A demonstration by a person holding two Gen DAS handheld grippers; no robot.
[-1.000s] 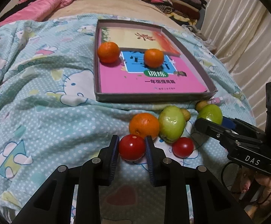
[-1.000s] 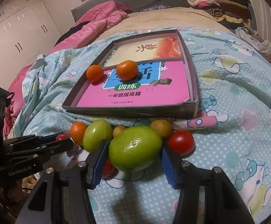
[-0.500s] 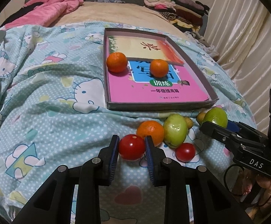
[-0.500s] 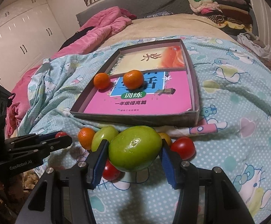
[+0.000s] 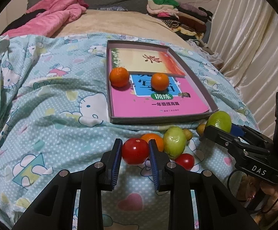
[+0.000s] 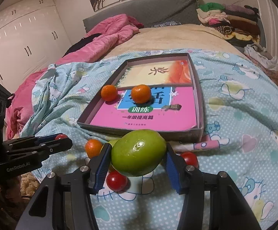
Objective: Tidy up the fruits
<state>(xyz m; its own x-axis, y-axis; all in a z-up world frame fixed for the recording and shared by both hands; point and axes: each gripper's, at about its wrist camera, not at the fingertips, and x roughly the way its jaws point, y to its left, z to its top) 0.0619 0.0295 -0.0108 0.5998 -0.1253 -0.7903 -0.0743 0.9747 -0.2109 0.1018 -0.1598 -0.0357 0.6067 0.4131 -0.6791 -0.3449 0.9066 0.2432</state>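
My left gripper (image 5: 135, 150) is shut on a red tomato (image 5: 135, 151), lifted above the bedspread. My right gripper (image 6: 138, 153) is shut on a large green fruit (image 6: 139, 152), also raised; the same fruit (image 5: 219, 120) shows in the left wrist view. A shallow grey box (image 5: 196, 80) (image 6: 200, 95) lies further up the bed and holds two oranges (image 5: 119, 76) (image 5: 159, 81) on colourful books. On the bedspread below the box lie an orange (image 5: 154, 139), a green fruit (image 5: 174, 141), a red tomato (image 5: 184, 161) and small yellow fruits (image 5: 188, 133).
A pink quilt (image 5: 49, 17) lies at the far left of the bed and folded clothes (image 5: 177, 13) are stacked at the far right. A pale curtain (image 5: 249, 48) hangs along the right side. White wardrobes (image 6: 20, 42) stand to the left. A person's hand (image 5: 269, 197) holds the right gripper.
Both grippers have risen and tilted up with their fruit held; the box and loose fruit now sit further away and lower in both views.
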